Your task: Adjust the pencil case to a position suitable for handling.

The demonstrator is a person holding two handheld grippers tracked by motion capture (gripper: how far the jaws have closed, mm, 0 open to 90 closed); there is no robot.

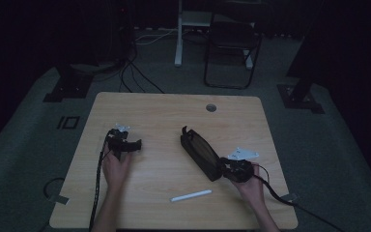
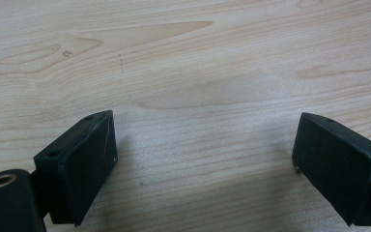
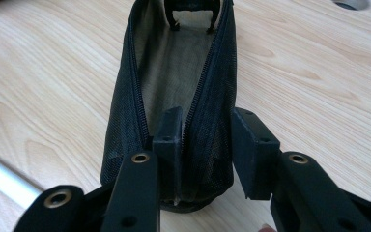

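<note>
Right tongs (image 3: 205, 150) pinching one side of open black mesh pouch (image 1: 200, 151) mid-desk (image 1: 174, 111), maybe keeping it wide for white stick (image 1: 191, 195) at six o'clock; left tongs (image 2: 203, 159) wide open, empty.

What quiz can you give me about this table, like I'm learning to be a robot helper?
1. True or false: the left gripper is holding the white stick.
2. Pick one: the zip of the black mesh pouch is A) open, B) closed, C) torn off.
3. Fill the gap: one of the right gripper fingers is outside the pouch wall and the other is ___ the pouch.

Key: 1 false, because its fingers are spread over bare table. 2 A. 3 inside.
</note>
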